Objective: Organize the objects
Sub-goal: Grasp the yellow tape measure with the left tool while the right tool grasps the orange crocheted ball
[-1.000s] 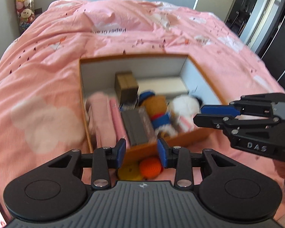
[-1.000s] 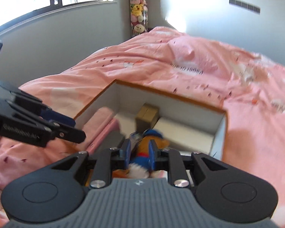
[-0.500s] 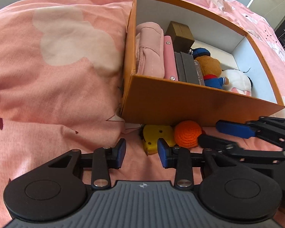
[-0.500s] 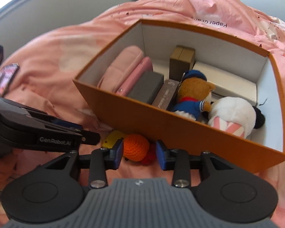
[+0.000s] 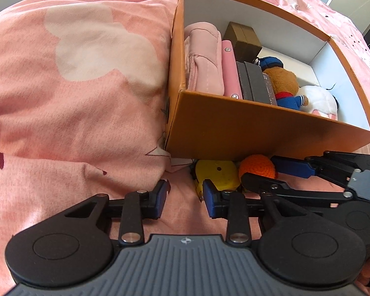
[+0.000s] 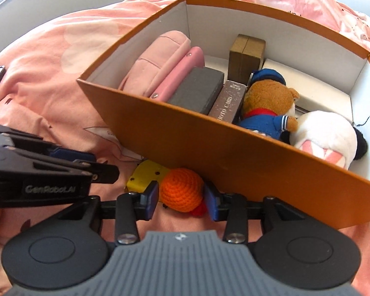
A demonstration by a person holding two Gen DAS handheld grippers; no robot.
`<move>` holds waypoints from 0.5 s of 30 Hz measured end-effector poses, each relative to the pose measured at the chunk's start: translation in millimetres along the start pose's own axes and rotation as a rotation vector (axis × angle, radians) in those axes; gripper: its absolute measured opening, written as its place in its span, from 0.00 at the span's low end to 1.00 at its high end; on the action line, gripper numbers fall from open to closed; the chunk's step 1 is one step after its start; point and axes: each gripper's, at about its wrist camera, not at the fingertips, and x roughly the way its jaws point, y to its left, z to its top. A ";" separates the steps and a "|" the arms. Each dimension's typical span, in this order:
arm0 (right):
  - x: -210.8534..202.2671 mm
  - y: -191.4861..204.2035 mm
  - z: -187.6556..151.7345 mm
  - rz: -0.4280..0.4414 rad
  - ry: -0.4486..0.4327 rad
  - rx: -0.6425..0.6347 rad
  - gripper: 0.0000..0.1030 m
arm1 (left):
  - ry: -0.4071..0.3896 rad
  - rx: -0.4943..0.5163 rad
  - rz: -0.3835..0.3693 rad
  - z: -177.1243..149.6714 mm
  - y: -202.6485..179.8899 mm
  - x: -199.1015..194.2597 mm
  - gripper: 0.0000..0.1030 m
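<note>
having dropped from above the orange box (image 6: pixel 209 148), the right gripper (image 6: pixel 181 198) is spreading its jaws around, not pinching, the orange crochet ball (image 6: pixel 181 190), left gripper (image 5: pixel 183 196) spread, empty, alongside.

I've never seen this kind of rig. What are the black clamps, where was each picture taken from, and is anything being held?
The clamps are two hand-held grippers, each carrying a camera that looks out along its own fingers. One picture comes from the left gripper, the other from the right gripper. A pink bedspread carries an orange box that holds pouches, cases and plush toys. Before the box lie an orange crocheted ball and a yellow object. The right gripper's jaws have just been opening and now straddle the ball without visibly pressing it. The left gripper is open, holding nothing.
</note>
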 end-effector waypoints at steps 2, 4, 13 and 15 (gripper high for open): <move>2.2 -0.5 -0.4 -0.002 0.002 0.005 0.43 | 0.003 0.003 0.000 -0.3 -0.3 0.1 0.38; 1.0 -1.8 -1.6 -0.003 -0.004 0.015 0.41 | 0.006 0.003 -0.005 0.6 -0.9 1.3 0.39; -30.1 -11.6 -8.4 -0.093 -0.004 0.059 0.40 | 0.018 -0.019 -0.076 4.3 -11.3 7.7 0.60; -38.5 -17.0 -11.9 -0.130 -0.009 0.071 0.40 | 0.011 -0.038 -0.107 5.3 -15.1 13.2 0.68</move>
